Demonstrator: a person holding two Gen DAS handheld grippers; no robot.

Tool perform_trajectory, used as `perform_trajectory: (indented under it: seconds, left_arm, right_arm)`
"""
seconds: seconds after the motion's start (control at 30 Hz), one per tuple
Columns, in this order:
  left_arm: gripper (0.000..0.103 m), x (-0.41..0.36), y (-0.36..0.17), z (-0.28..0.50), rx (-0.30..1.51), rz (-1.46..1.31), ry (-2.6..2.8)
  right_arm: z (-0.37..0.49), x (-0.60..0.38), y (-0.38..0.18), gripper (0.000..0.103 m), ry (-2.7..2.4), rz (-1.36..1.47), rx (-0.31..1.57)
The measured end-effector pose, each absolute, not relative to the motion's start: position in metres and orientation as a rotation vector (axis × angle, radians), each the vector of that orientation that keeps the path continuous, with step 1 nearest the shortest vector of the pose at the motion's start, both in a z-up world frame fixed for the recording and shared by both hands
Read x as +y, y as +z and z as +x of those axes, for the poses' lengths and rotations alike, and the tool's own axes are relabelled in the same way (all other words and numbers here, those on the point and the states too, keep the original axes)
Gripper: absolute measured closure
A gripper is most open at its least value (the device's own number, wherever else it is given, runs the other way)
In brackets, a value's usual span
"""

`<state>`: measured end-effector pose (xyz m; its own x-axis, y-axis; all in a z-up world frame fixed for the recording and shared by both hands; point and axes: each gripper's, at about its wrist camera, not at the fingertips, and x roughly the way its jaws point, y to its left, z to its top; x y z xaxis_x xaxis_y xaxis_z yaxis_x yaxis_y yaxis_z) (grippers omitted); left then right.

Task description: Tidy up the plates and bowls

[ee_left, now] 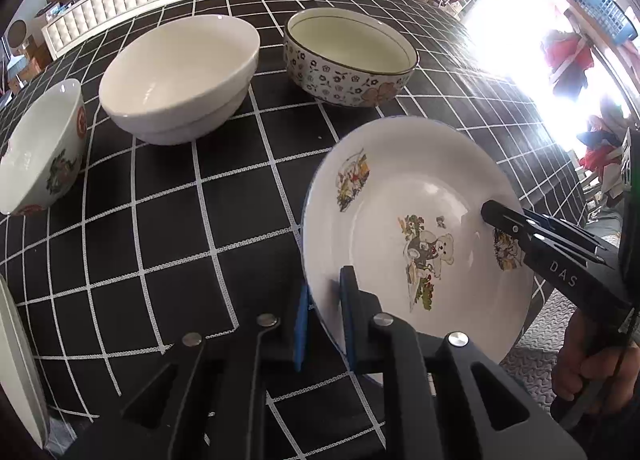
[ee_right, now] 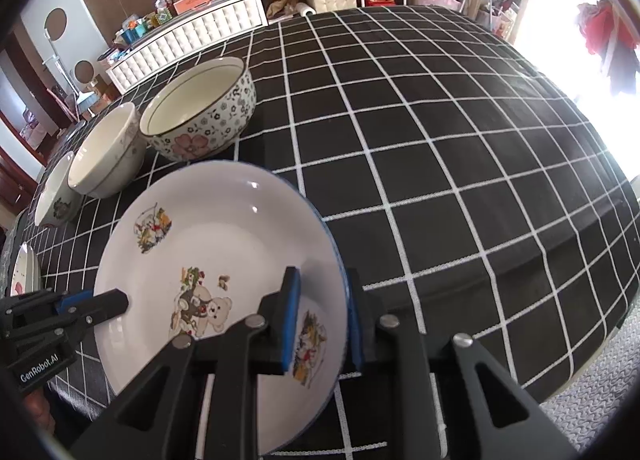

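Both grippers clamp one cartoon plate (ee_left: 404, 220) at the near edge of the table (ee_left: 168, 244). Left gripper (ee_left: 324, 324) has its blue pads pinched on the plate's left rim, one finger inside, one outside. Right gripper (ee_right: 324, 324) straddles the right rim the same way, jaws closed down onto it; the inner pad sits on the plate's face. The plate's outer part overhangs the near right corner of the table, above the grey floor mat (ee_left: 556, 320); whether it rests on the cloth or is lifted off, I can't tell.

Progress, judged: early. Nothing is stacked yet; this plate is the only piece in hand.

Left to right across the table: a second plate (ee_left: 20, 360) at the near left edge, only a sliver visible; a small bowl with a red mark (ee_left: 36, 164) near the left edge; a plain white bowl (ee_left: 180, 76) mid-table; a floral bowl (ee_left: 348, 56) toward the far edge, right of the white one. All three bowls stand apart, unnested.

Obstacles: none between the held plate and the second plate, just open checked cloth. The floral bowl sits just beyond the held plate's far rim, so a forward swing could clip it. Cluttered shelving (ee_right: 192, 28) stands beyond the far edge, out of the way.
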<state>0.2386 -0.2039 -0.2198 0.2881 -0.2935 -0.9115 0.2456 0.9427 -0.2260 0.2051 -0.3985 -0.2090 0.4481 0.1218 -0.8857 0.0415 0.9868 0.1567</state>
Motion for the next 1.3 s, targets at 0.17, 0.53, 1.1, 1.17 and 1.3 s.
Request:
perform_trajectory:
  seconds: [0.17, 0.53, 1.1, 1.17, 1.3]
  left_arm:
    - [0.09, -0.2, -0.22, 0.236, 1.235, -0.045, -0.355]
    - [0.09, -0.17, -0.197, 0.221, 1.192, -0.051, -0.335]
    - [0.09, -0.051, -0.146, 0.177, 1.092, -0.129, -0.211]
    - [0.09, -0.034, -0.141, 0.171, 1.079, -0.136, -0.192]
    - [0.09, 0.003, -0.136, 0.159, 1.063, -0.167, -0.144]
  right_arm:
    - [0.203, -0.397, -0.206, 0.078, 0.052, 0.179, 1.103]
    - [0.197, -0.369, -0.188, 0.079, 0.094, 0.165, 1.086]
    - [0.192, -0.261, -0.147, 0.079, 0.221, 0.083, 1.024]
    - [0.191, -0.245, -0.143, 0.079, 0.24, 0.08, 1.018]
    - [0.192, -0.209, -0.138, 0.079, 0.295, 0.053, 1.012]
